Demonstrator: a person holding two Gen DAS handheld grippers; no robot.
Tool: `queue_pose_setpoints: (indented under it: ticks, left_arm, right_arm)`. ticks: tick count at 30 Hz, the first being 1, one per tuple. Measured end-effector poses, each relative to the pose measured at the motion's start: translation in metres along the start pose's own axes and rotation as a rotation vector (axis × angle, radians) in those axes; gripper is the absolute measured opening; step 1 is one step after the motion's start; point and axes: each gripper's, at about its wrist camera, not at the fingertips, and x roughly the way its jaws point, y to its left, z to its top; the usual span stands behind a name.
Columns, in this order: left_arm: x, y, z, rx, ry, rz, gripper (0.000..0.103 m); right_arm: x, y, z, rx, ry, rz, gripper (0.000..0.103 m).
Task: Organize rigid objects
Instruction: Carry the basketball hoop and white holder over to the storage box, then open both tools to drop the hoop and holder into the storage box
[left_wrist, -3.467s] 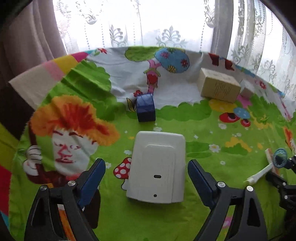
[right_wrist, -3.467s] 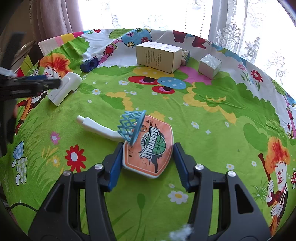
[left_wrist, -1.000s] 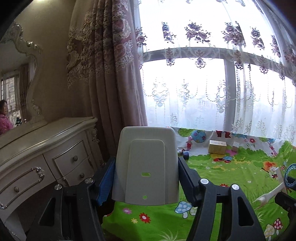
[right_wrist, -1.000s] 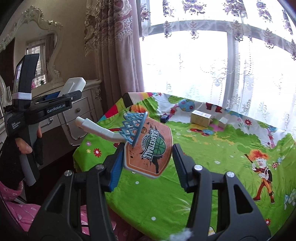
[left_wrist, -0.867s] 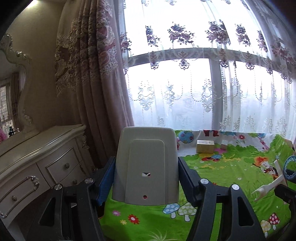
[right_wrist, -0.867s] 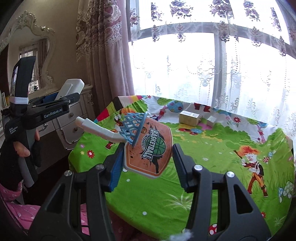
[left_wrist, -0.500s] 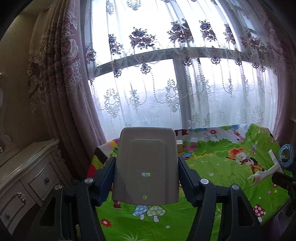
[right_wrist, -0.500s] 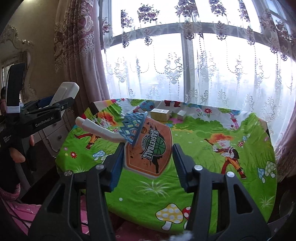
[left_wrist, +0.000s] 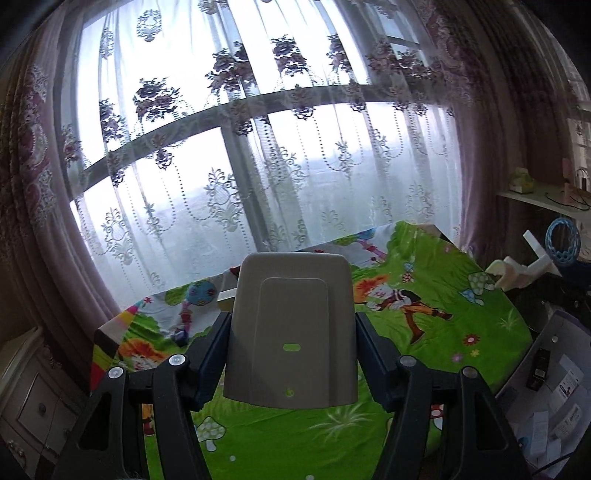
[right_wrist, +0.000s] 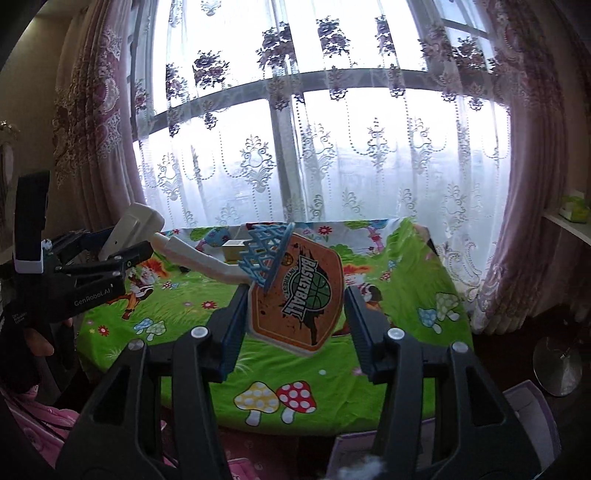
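My left gripper (left_wrist: 291, 339) is shut on a flat white plastic device (left_wrist: 291, 332) and holds it in the air, back from the table with the green cartoon cloth (left_wrist: 424, 339). It also shows in the right wrist view (right_wrist: 131, 230). My right gripper (right_wrist: 291, 310) is shut on an orange toy basketball backboard (right_wrist: 299, 299) with a blue net hoop (right_wrist: 266, 251) and a white arm (right_wrist: 199, 258). The toy shows at the right of the left wrist view (left_wrist: 528, 266). A tan box (right_wrist: 234, 249) and a dark blue block (left_wrist: 180, 336) sit far back on the cloth.
A lace-curtained window (right_wrist: 332, 147) stands behind the table. A white dresser (left_wrist: 26, 391) is at the lower left. A purple bin with papers and a black remote (left_wrist: 546, 387) sits at the lower right. A shelf (right_wrist: 569, 221) is at the right wall.
Both grippers have swung right and pulled back from the table with their objects still held. The dresser has slid out to the left and the purple bin has come into view.
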Motion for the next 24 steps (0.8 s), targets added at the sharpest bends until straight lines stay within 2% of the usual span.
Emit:
queue_pose_setpoints:
  ticks: [5, 12, 13, 14, 17, 22, 24]
  left_arm:
    - [0.009, -0.054, -0.002, 0.094, 0.038, -0.161, 0.065]
    - [0.025, -0.142, -0.013, 0.247, 0.156, -0.414, 0.065]
    - [0.025, -0.155, -0.014, 0.272, 0.166, -0.438, 0.062]
    - [0.025, -0.168, -0.016, 0.305, 0.173, -0.456, 0.056]
    - [0.025, -0.2, -0.022, 0.377, 0.184, -0.506, 0.055]
    - [0.032, -0.244, -0.034, 0.447, 0.233, -0.589, 0.052]
    - [0.036, -0.255, -0.04, 0.45, 0.267, -0.644, 0.052]
  right_arm:
    - [-0.024, -0.042, -0.017, 0.064, 0.016, -0.114, 0.055]
    - [-0.042, -0.096, -0.051, 0.144, 0.114, -0.286, 0.055]
    - [-0.045, -0.103, -0.055, 0.156, 0.126, -0.306, 0.055]
    - [-0.049, -0.109, -0.06, 0.167, 0.137, -0.328, 0.055]
    - [-0.058, -0.128, -0.073, 0.196, 0.174, -0.392, 0.055]
    - [-0.065, -0.154, -0.097, 0.242, 0.255, -0.479, 0.055]
    - [-0.068, -0.163, -0.107, 0.264, 0.291, -0.517, 0.056]
